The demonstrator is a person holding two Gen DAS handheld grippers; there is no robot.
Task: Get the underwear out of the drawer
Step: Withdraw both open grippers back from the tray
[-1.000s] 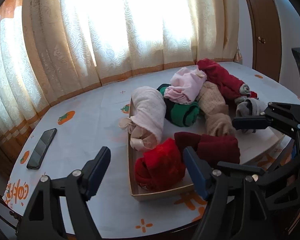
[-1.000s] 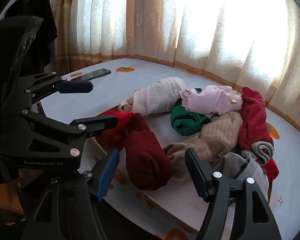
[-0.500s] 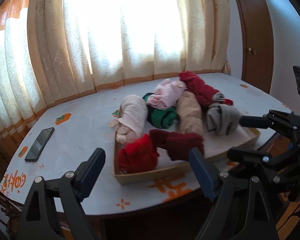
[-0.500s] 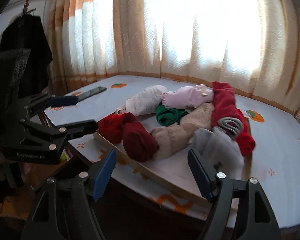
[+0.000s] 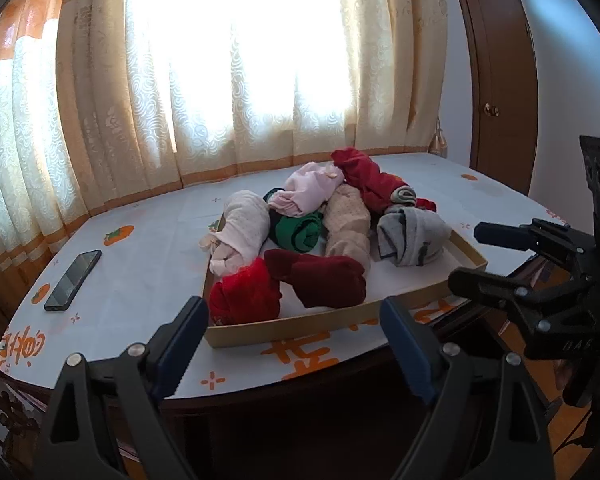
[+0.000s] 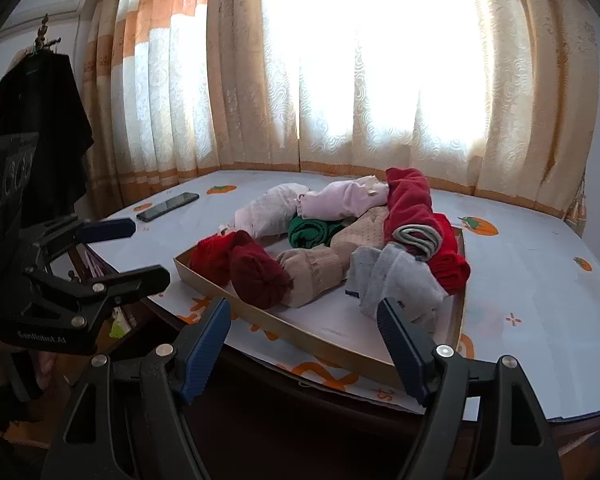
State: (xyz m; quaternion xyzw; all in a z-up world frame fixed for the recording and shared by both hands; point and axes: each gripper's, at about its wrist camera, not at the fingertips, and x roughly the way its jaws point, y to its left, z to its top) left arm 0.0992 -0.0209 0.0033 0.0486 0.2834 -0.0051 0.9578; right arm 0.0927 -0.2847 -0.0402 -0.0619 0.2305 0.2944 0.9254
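- While both are off the table's near edge, the left tongs (image 5: pixel 292 344) and right tongs (image 6: pixel 304 344) gape, empty.
- The rolled underwear lies ahead in the tray (image 5: pixel 300 322).
- Left is nearer the red roll (image 5: pixel 246 292), right the grey roll (image 6: pixel 396 280); its length runs away from the right tongs.

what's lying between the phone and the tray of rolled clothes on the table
Nothing but bare tablecloth. The left wrist view shows the phone lying apart from the tray, with only printed cloth between them.
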